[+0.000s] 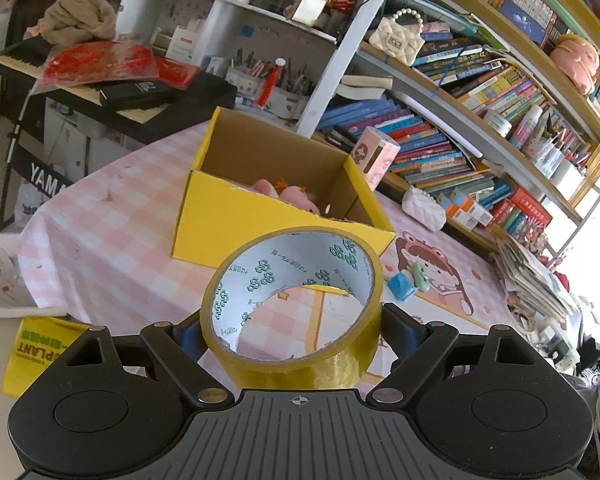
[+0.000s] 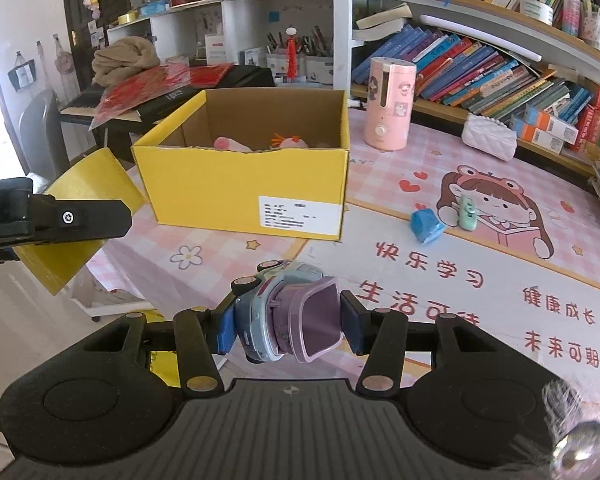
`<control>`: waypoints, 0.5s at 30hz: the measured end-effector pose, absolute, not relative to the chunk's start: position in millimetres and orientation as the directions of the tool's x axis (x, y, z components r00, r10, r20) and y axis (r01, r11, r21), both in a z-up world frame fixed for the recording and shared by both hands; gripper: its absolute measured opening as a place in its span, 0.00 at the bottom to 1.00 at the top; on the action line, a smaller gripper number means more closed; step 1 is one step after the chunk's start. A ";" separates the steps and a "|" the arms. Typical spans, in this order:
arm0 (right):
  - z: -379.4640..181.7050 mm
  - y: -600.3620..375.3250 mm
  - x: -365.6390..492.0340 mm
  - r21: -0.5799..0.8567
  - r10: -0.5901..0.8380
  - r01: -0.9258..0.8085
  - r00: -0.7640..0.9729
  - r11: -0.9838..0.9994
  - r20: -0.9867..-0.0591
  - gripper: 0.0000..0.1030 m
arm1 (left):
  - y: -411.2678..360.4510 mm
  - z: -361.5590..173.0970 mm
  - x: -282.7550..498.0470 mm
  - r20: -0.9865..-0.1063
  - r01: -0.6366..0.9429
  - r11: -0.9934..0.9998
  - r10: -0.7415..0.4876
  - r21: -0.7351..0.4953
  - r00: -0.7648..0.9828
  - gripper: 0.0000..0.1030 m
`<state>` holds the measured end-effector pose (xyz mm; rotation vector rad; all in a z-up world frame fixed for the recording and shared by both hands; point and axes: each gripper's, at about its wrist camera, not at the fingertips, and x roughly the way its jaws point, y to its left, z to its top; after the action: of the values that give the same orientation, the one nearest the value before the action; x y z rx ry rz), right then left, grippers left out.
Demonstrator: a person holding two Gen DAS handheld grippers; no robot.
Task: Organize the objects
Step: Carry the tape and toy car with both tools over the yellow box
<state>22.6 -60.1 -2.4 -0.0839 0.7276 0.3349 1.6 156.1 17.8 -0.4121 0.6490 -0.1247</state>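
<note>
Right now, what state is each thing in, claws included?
Left claw: shut on the tape roll, held off the table.
Right claw: shut on the toy car, held off the table.
Yellow box: open on top, pink plush toys inside.
Blue block: lying on the mat, not boxed.
Green clip: lying on the mat beside the block.
</note>
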 end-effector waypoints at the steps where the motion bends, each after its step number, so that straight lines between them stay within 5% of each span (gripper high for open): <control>1: -2.6 -58.3 22.8 0.042 0.271 -0.327 0.696 0.944 -0.665 0.47 | 157.5 17.9 1.7 -0.561 -0.013 0.913 -0.239 -0.407 0.793 0.85; 15: 0.5 -48.7 48.1 0.032 0.257 -0.321 0.691 0.947 -0.676 0.47 | 165.8 18.4 30.5 -0.547 -0.010 0.913 -0.237 -0.409 0.803 0.85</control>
<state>48.1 -48.7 0.5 -0.0907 0.7410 0.3238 30.5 165.8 18.4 -0.4098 0.6314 -0.1255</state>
